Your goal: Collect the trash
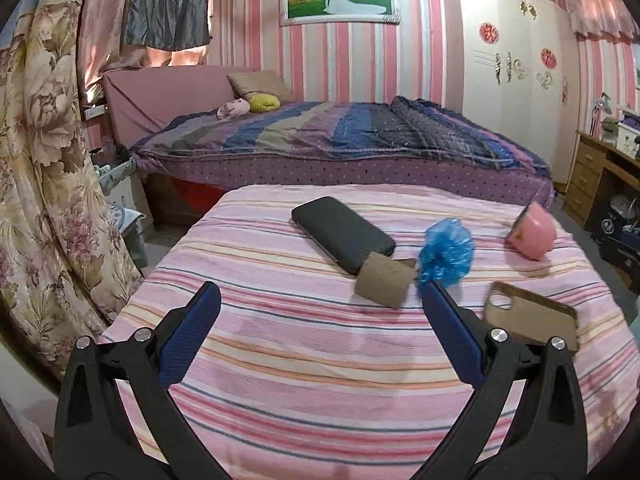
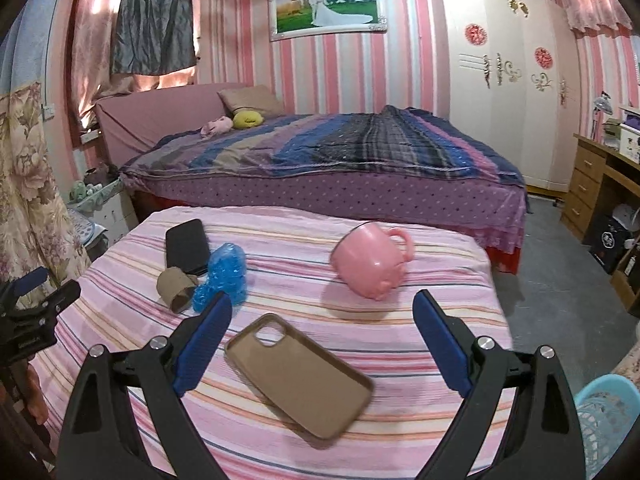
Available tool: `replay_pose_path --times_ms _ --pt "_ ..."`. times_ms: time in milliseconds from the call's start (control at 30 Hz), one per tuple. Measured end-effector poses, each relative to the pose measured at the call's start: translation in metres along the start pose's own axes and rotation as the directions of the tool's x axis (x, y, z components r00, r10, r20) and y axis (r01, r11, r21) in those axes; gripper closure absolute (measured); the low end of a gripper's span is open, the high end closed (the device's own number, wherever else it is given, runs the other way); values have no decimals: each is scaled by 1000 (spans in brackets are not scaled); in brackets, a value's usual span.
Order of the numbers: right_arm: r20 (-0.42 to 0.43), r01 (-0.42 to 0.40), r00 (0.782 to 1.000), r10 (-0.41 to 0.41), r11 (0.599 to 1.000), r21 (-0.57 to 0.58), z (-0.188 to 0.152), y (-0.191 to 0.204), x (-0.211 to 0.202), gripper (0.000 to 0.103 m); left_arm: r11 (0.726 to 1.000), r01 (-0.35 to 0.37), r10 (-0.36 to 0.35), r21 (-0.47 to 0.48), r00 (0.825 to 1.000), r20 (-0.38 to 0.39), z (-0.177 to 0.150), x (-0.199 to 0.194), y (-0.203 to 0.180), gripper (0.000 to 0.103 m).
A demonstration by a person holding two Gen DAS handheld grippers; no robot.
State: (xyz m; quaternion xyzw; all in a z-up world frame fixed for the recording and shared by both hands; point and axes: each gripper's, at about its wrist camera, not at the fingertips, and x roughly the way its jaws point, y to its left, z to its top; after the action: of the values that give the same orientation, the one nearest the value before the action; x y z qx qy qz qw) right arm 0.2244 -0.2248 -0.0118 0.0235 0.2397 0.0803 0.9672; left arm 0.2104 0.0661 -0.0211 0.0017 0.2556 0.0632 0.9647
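Both hand-held grippers, left [image 1: 322,292] and right [image 2: 323,300], gape over the striped tablecloth [image 2: 400,344] near the bed [image 2: 320,160].

Pink-striped walls [image 1: 328,48], quilted bed [image 1: 340,140], white wardrobe [image 1: 516,80]

My left gripper [image 1: 320,296] and right gripper [image 2: 322,304] look identical: matte black plastic arms, silver round screws at the pivots. Finger pads [image 1: 188,336] are textured blue rubber.

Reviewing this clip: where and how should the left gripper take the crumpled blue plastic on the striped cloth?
Pinch the crumpled blue plastic across its bunched middle, coming from above. It is soft, irregular and loose, so it should compress. The brown cardboard tube sits close beside it; the open left gripper should avoid that side.
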Motion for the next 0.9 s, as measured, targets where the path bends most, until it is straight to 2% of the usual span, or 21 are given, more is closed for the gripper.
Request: replay_pose_path --times_ms 67,133,267,367,467,667,800,900 --pt "6 -2 1000 2 1000 -5 -7 3 3 13 1000 -1 1 1 1000 -10 0 9 2 6" --pt "-27 10 1000 -11 1000 -24 -11 6 17 13 1000 11 -11 -20 999 -33 2 22 2 6" --pt "-53 2 999 -3 999 -33 -6 11 36 13 995 52 -58 -87 996 -74 7 47 3 6" --pt "-75 3 997 -6 999 -42 -3 13 47 13 993 62 -73 -104 992 -104 9 64 -3 6" --pt "-80 21 996 -26 998 -64 -1 13 54 13 987 103 -118 -121 985 -126 11 79 -12 6" --pt "-83 41 995 -46 997 -62 -3 10 65 13 996 81 -77 22 987 -140 4 100 -49 7" --pt "-98 30 995 -34 999 -39 -2 4 74 13 994 99 -89 51 980 -176 -5 109 -55 17" --pt "-106 30 994 -33 999 -28 -3 2 78 13 990 137 -130 25 972 -194 -6 112 -51 26"
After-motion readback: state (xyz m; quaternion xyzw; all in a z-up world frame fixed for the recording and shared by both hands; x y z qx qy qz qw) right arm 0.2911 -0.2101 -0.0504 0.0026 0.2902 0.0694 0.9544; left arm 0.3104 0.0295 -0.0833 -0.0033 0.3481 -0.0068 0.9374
